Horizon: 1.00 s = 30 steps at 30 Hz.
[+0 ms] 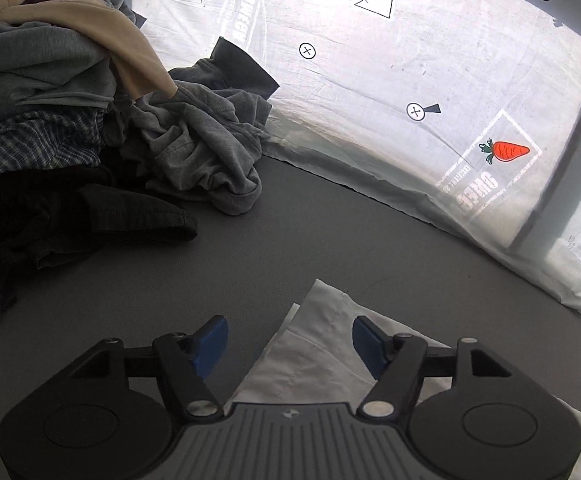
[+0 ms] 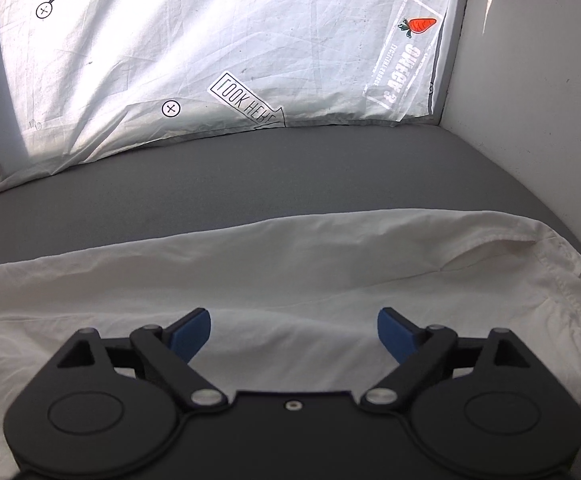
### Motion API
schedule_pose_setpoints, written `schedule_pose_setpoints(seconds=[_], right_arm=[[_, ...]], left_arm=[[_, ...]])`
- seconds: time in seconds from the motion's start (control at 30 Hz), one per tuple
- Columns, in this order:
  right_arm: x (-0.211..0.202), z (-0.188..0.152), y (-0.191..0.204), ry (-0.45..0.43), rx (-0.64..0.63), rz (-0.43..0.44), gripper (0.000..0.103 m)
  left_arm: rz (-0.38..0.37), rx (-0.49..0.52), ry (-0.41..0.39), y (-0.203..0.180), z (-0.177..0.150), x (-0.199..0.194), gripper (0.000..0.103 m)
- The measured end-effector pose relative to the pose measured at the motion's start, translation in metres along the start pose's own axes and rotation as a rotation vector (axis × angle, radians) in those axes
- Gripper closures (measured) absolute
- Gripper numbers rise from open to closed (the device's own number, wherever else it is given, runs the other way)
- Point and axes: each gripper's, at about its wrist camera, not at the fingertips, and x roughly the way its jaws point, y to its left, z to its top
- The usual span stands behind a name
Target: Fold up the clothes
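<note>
The left hand-held gripper stands wide open above the matte grey counter, its blue rubbery pads set far apart with nothing between them. Beneath and just ahead of it lies a corner of the white garment, thin woven cloth with a stitched seam and soft creases, folded to a blunt point.

To the left, well apart from that corner, a heap of unfolded clothes rests on the counter: a tan smooth piece on top, a crumpled grey jersey knit, a blue checked fabric and a dark, almost black garment nearest the camera.

The right hand-held gripper is likewise spread fully, holding nothing, over the broad middle of the white garment, which lies flat in a long band across the counter. A hemmed, rounded end sits at the right, near a pale wall; it may be a sleeve or a cuff, though the fisheye makes that hard to settle.

Behind, a wrinkled translucent sheet printed with orange carrots, crossed circles and an arrow label glows with backlight.
</note>
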Motion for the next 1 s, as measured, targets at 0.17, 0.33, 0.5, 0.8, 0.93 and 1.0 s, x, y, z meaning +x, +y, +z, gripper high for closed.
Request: schedule_pose_setpoints(seconds=[0.17,0.33,0.5,0.8,0.93,1.0], right_arm=[[-0.026,-0.022,0.044,-0.034,-0.115,0.152,0.003],[-0.041,-0.057,0.079,-0.019,-0.310,0.254,0.001],[-0.039,-0.079,0.079,-0.035,-0.386,0.207,0.000],[-0.030,-0.092,0.054,-0.075,-0.218,0.264,0.000],[-0.029,-0.095,0.052,-0.092,-0.206,0.275,0.000],[-0.029,-0.095,0.051,-0.096,-0.203,0.278,0.000]], left_arm=[[0.034,-0.047,0.014,0.032,-0.047,-0.063,0.024],[0.053,-0.148,0.049,0.059,-0.100,-0.107,0.021],[0.057,-0.207,0.095,0.075,-0.137,-0.125,0.020],[0.033,-0.319,0.146,0.079,-0.158,-0.109,0.020],[0.034,-0.306,0.115,0.074,-0.152,-0.097,0.017],[0.032,-0.293,0.101,0.070,-0.149,-0.091,0.017]])
